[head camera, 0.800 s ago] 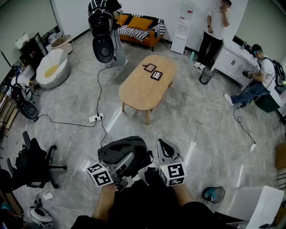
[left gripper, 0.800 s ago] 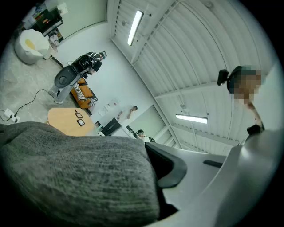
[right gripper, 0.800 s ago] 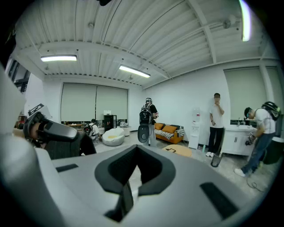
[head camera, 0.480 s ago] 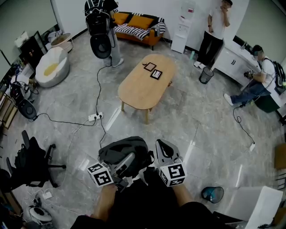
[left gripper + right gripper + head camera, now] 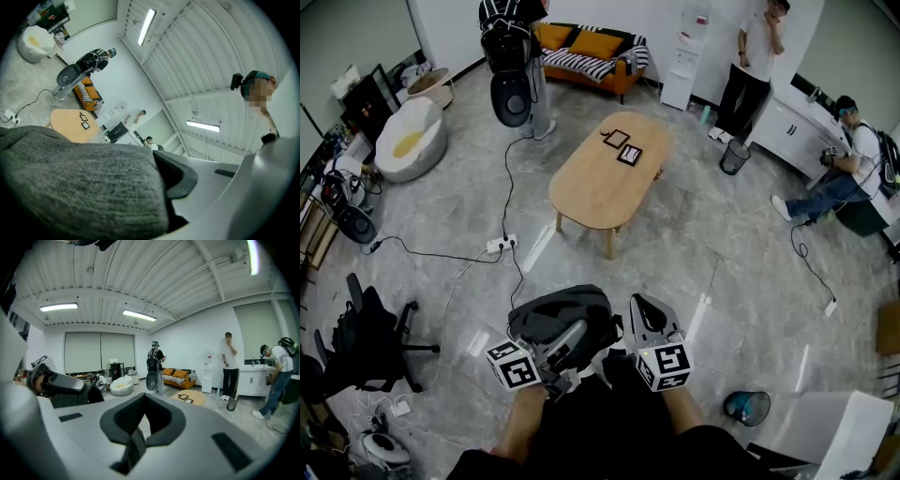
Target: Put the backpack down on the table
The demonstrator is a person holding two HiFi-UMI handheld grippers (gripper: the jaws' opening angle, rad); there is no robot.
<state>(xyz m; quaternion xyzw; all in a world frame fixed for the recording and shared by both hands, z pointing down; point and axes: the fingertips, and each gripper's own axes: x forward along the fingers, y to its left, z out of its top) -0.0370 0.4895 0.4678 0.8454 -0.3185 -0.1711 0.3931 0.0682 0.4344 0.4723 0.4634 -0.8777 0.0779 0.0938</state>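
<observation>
A dark grey backpack [image 5: 558, 319] hangs in front of me above the floor, with my left gripper [image 5: 572, 336] shut on it. Its grey fabric [image 5: 79, 187] fills the lower left of the left gripper view, pressed against the jaw pad. My right gripper [image 5: 640, 305] is just to the right of the backpack, jaws together with nothing seen between them [image 5: 140, 427]. The oval wooden table [image 5: 600, 187] stands farther ahead across the floor, apart from both grippers. It also shows small in the gripper views as the table [image 5: 70, 124] and the table [image 5: 190, 398].
Two dark flat frames [image 5: 623, 150] lie on the table's far end. A power strip with cables [image 5: 500, 247] runs over the floor to its left. An office chair [image 5: 375, 342], a sofa [image 5: 591, 56], a bin [image 5: 732, 157] and three people [image 5: 755, 56] ring the room.
</observation>
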